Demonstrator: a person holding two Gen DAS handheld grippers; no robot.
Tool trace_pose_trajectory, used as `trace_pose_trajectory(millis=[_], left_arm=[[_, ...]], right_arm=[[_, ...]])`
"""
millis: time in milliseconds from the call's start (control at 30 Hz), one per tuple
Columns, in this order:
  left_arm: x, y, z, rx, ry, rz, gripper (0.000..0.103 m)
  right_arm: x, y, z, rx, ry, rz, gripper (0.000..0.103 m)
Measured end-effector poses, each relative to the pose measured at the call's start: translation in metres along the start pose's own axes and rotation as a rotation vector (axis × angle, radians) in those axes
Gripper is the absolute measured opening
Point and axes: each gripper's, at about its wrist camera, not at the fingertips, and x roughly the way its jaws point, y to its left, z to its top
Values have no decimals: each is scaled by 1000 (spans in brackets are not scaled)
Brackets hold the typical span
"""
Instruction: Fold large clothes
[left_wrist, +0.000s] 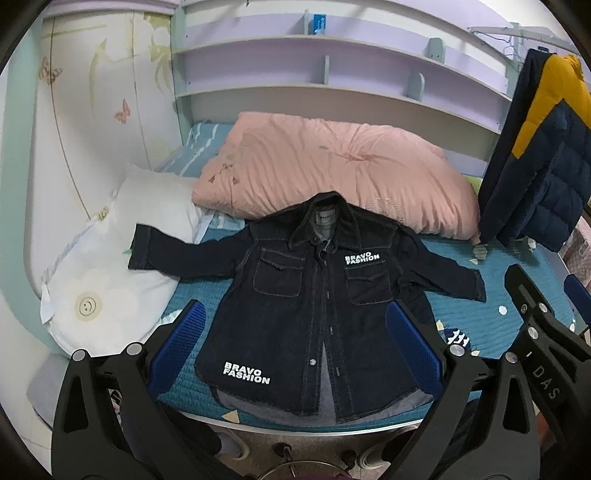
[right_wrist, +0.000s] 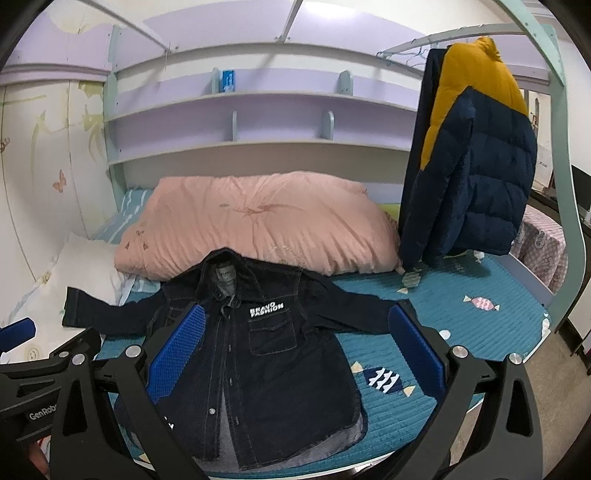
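A dark denim jacket (left_wrist: 306, 295) with white "BRAVO FASHION" print lies face up on the teal bed cover, sleeves spread to both sides, hem at the near bed edge. It also shows in the right wrist view (right_wrist: 266, 354). My left gripper (left_wrist: 295, 347) is open and empty, held above the jacket's lower half. My right gripper (right_wrist: 295, 350) is open and empty, above the jacket's right side. The right gripper also shows at the right of the left wrist view (left_wrist: 543, 306).
A pink duvet (left_wrist: 332, 173) lies behind the jacket, a white pillow (left_wrist: 110, 266) to its left. A navy and yellow puffer jacket (right_wrist: 476, 155) hangs at the right over the bed (right_wrist: 480, 332). Shelves (left_wrist: 332, 74) line the back wall.
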Motion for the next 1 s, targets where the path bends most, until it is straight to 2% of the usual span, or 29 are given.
trace_pose_trajectory(millis=[200,500,833,1000], left_arm=[[28,24,3,-38,57,0,98],[82,84,1,-127,156,37,98],[157,168,4,-243,273,106,98],[184,207,14,-267,279,145,98]], right_arm=[[23,25,-1,-36,57,16,96],[73,83,-7,-118,153,77,96],[136,172,-10,-221,249,224,96],[167,218,-8,-256,276,314,96]])
